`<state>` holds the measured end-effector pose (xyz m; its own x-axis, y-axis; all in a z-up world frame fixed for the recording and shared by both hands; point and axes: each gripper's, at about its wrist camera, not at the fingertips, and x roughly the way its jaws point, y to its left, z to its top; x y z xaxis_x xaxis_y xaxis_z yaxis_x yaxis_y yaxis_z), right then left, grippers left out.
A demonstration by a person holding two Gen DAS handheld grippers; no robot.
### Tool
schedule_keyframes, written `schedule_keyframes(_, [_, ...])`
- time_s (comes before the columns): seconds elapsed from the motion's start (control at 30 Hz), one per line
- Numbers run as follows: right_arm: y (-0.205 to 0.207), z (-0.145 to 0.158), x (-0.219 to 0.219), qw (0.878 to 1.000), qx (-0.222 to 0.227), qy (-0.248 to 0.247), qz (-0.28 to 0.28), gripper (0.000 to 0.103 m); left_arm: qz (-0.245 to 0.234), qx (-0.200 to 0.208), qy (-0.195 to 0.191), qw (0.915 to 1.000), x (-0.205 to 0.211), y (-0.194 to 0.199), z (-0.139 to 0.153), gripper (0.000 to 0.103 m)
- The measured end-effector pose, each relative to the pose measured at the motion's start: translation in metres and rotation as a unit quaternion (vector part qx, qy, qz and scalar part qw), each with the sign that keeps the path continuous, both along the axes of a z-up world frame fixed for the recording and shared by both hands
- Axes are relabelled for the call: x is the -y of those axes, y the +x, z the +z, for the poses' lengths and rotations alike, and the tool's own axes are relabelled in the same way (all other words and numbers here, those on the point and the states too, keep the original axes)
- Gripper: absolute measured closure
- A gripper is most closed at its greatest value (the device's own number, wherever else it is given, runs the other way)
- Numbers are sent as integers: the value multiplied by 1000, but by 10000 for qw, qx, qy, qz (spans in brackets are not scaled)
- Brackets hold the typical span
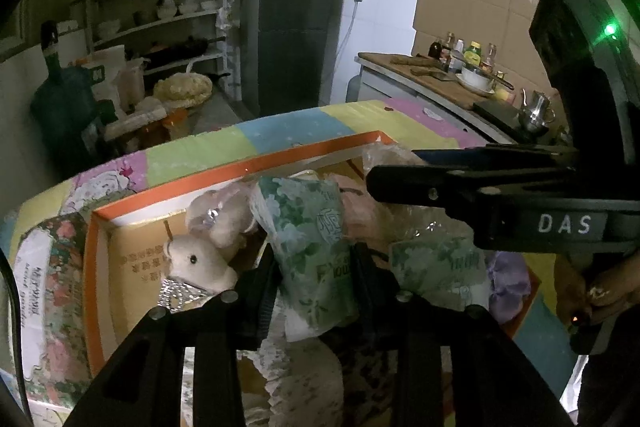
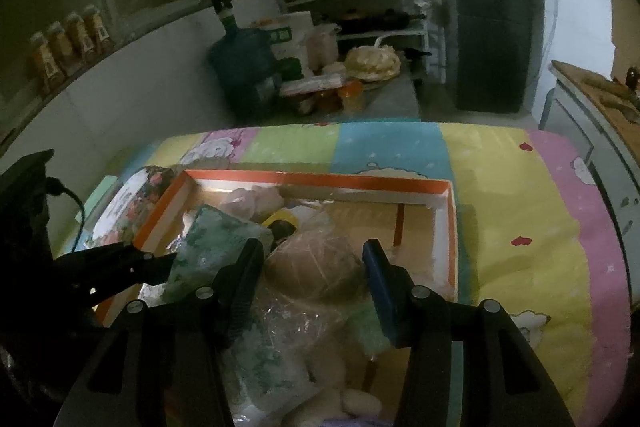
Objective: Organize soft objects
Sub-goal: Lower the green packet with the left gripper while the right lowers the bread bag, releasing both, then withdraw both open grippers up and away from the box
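An orange-rimmed cardboard box sits on a pastel patchwork sheet. It holds soft things: a white plush animal, a pale plush behind it, green floral tissue packs and a bagged pinkish plush. My left gripper is shut on one green floral tissue pack over the box. It also shows in the right wrist view. My right gripper is open, its fingers either side of the bagged pinkish plush. It reaches in from the right in the left wrist view.
A floral tin stands left of the box. Beyond the bed are a water jug, shelves with dishes, a dark fridge and a counter with bottles and a kettle.
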<state>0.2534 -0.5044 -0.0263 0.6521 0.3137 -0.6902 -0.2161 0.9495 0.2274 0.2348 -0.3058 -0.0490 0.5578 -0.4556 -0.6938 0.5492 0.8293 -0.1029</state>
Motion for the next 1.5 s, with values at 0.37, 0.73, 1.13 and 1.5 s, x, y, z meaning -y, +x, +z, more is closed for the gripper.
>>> schedule_keyframes(0.37, [-5,-5,3,9987,-2,439,270,42,141,-187,-121,9997,-6,1,-7,44])
schedule_keyframes(0.73, [-26,15,5,9956,486,723,355,31,163,-56,-427,9989,-17,-9,5,38])
schedule_keyframes(1.13, [-59,40,-1,9897,1052,757,608,28,158,262,-470,9984,-21,-25,24,24])
schedule_keyframes(1.5, [-92,54,-6,9860,1443,681,492,28,-28,835,-522,9951,-24,-58,50,16])
